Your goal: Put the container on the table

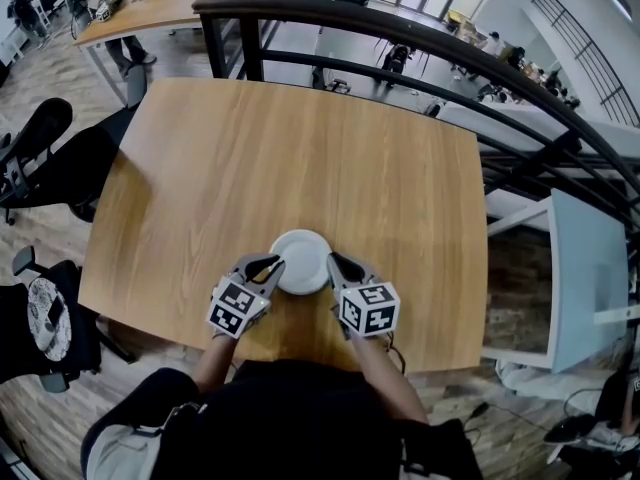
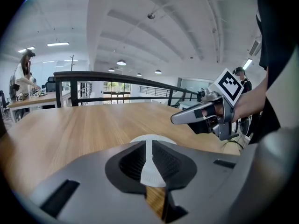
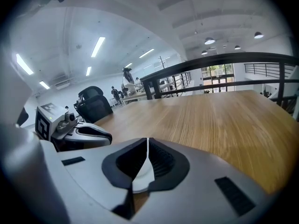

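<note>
Where the wooden table (image 1: 300, 158) fills an open office floor, a black railing (image 1: 400, 23) curves past its far edge and a black chair (image 1: 40, 158) sits left. The round white container (image 1: 300, 260), level, without a long axis, lies at the near edge, left gripper (image 1: 268, 265) and right gripper (image 1: 335, 263) each clamped on its rim.

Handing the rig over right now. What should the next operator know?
Left gripper: shut on the left rim of the container.
Right gripper: shut on its right rim.
Container: white, round, at the near edge of the table. I cannot tell whether it rests on the wood or sits just above it.
Done: both grips taken.
Left: probably settle it flat on the table, then open both grippers and back off.
</note>
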`<action>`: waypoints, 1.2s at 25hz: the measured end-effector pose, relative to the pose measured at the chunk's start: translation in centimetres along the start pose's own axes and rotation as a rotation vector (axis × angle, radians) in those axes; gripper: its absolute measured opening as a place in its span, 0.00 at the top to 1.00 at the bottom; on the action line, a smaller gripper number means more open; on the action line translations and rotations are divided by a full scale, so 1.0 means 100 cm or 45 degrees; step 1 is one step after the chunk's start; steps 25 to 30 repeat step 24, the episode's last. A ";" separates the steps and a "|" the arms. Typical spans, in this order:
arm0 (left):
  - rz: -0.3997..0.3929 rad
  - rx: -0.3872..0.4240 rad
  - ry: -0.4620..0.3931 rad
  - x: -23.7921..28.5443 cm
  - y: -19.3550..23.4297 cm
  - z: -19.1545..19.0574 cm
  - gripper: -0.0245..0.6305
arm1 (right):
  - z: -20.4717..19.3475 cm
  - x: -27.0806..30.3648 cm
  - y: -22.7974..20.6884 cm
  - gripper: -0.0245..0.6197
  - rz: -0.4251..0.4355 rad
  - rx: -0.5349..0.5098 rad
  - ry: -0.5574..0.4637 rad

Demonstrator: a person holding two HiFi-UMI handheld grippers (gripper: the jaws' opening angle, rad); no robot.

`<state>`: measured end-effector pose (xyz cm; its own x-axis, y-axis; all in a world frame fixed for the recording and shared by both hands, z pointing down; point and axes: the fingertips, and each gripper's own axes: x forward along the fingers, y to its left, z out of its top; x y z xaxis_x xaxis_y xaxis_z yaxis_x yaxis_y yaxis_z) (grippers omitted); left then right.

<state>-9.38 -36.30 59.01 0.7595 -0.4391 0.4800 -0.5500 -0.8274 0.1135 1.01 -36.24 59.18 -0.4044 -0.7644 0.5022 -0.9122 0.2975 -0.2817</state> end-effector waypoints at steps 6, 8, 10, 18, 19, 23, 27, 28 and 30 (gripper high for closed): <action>-0.011 0.002 0.012 0.001 -0.002 -0.002 0.88 | 0.000 -0.002 0.000 0.92 0.001 0.004 -0.004; -0.015 0.004 0.020 0.001 -0.002 -0.003 0.88 | 0.001 -0.002 0.000 0.92 -0.004 0.007 -0.012; -0.021 0.010 0.027 0.002 -0.002 -0.004 0.88 | 0.002 -0.001 0.000 0.92 -0.004 0.007 -0.014; -0.051 0.020 0.024 0.001 -0.003 -0.003 0.88 | 0.003 0.002 0.004 0.92 0.004 0.005 -0.004; -0.055 0.020 0.025 0.001 -0.002 -0.004 0.88 | 0.002 0.002 0.004 0.92 0.006 0.007 0.000; -0.059 0.017 0.025 0.001 0.000 -0.004 0.88 | 0.001 0.005 0.004 0.92 0.009 0.012 0.012; -0.059 0.016 0.025 0.002 0.000 -0.004 0.88 | 0.000 0.006 0.004 0.92 0.009 0.013 0.014; -0.059 0.016 0.025 0.002 0.000 -0.004 0.88 | 0.000 0.006 0.004 0.92 0.009 0.013 0.014; -0.059 0.016 0.025 0.002 0.000 -0.004 0.88 | 0.000 0.006 0.004 0.92 0.009 0.013 0.014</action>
